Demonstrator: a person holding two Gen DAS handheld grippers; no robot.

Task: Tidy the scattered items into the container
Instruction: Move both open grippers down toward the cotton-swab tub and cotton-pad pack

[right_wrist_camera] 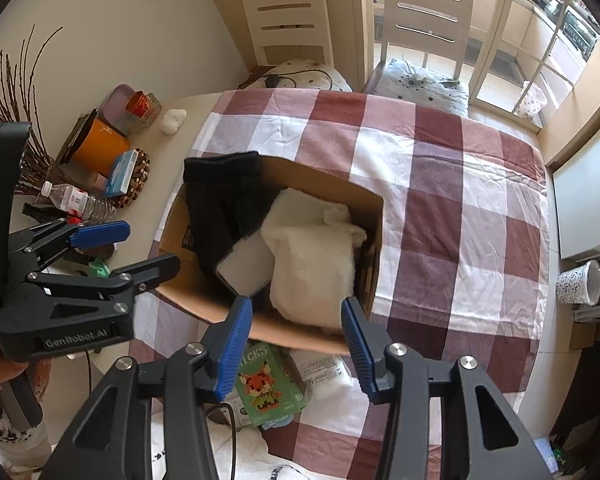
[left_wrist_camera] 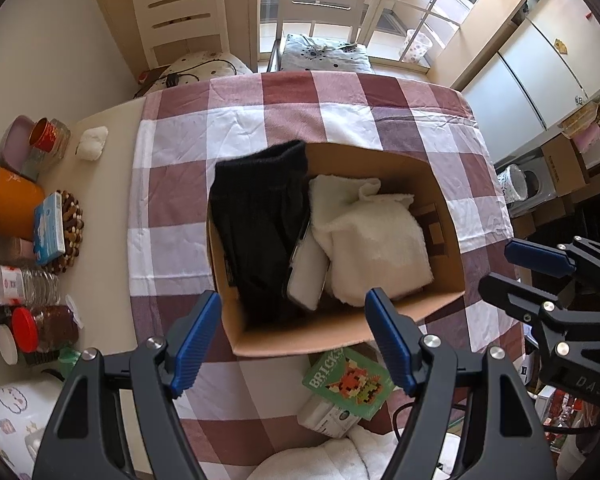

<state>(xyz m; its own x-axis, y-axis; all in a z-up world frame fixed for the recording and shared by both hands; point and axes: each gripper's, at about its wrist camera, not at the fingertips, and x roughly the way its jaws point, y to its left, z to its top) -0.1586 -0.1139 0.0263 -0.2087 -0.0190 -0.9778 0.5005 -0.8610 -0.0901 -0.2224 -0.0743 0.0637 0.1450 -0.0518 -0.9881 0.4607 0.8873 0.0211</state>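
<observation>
An open cardboard box [left_wrist_camera: 380, 160] [right_wrist_camera: 328, 184] stands on the checked tablecloth. Inside lie a black garment [left_wrist_camera: 260, 216] [right_wrist_camera: 220, 192], a white fluffy cloth [left_wrist_camera: 376, 240] [right_wrist_camera: 312, 264] and a flat white case with a dark rim [left_wrist_camera: 308, 276] [right_wrist_camera: 246, 270]. A green BRICKS box [left_wrist_camera: 350, 384] [right_wrist_camera: 272, 388] lies on the cloth in front of the box, on a white packet [left_wrist_camera: 326, 416] [right_wrist_camera: 324, 372]. My left gripper [left_wrist_camera: 294, 344] [right_wrist_camera: 140, 246] is open and empty above the box's near wall. My right gripper [right_wrist_camera: 296, 344] [left_wrist_camera: 512, 268] is open and empty, also at the near wall.
At the left of the table stand an orange pot [left_wrist_camera: 10, 204] [right_wrist_camera: 100, 146], a blue tissue pack [left_wrist_camera: 50, 222] on a beaded trivet, a water bottle [left_wrist_camera: 18, 284] [right_wrist_camera: 80, 202], jars and a red tin [left_wrist_camera: 44, 134]. Two chairs [left_wrist_camera: 180, 8] stand beyond the far edge.
</observation>
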